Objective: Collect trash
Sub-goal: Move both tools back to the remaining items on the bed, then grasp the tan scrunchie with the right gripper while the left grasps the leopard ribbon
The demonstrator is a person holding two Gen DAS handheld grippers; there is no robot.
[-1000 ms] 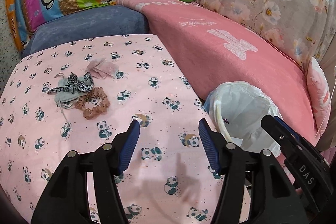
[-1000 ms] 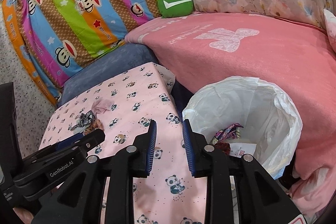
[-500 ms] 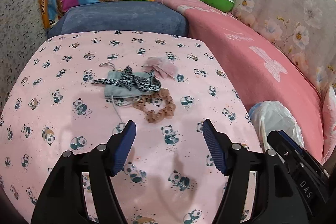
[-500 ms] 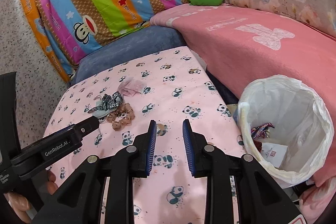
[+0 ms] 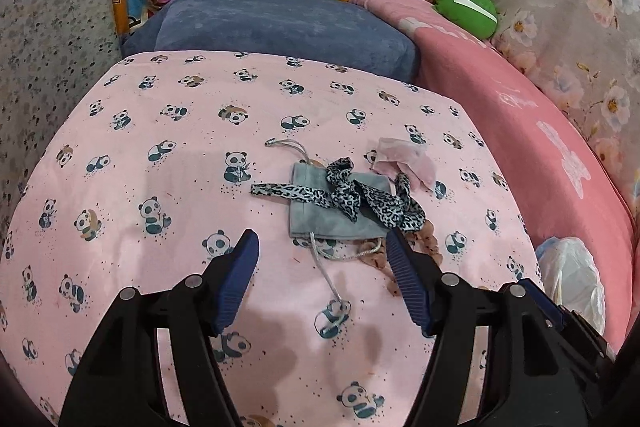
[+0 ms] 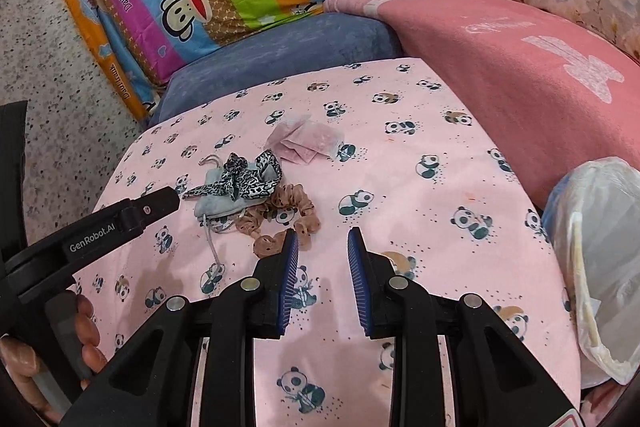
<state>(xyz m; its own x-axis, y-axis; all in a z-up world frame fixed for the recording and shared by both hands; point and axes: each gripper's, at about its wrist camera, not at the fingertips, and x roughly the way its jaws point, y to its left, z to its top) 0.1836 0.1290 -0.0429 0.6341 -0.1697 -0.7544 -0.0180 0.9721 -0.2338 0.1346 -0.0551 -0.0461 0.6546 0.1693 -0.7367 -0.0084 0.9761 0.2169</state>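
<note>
Left hand-held gripper (image 5: pixel 322 281): jaws well apart with nothing between them, above the worktop just near of the small heap of items; only a drawstring cord shows in the gap.
Right hand-held gripper (image 6: pixel 323 277): jaws a little apart and empty, above bare panda cloth just right of the scrunchie.
Worktop (image 5: pixel 160 211): covered by a pink cloth printed with pandas.
Grey pouch (image 5: pixel 320 215): flat on the cloth near the middle, its cords trailing both toward the near and far sides.
Leopard-print ribbon (image 5: pixel 352 197): draped in loops across the pouch, one end stretching left.
Brown scrunchie (image 6: pixel 296 213): on the near right edge of the pouch, partly hidden behind the left gripper's right finger in the left wrist view.
Pink wrapper (image 6: pixel 306 141): crumpled, translucent, just far and right of the pouch.
Trash bin (image 6: pixel 596 259): lined with a white bag, at the right edge of the worktop, beside a pink blanket (image 6: pixel 520 63).
Person's hand (image 6: pixel 52 355): fingers around the left gripper's handle, low left in the right wrist view.
</note>
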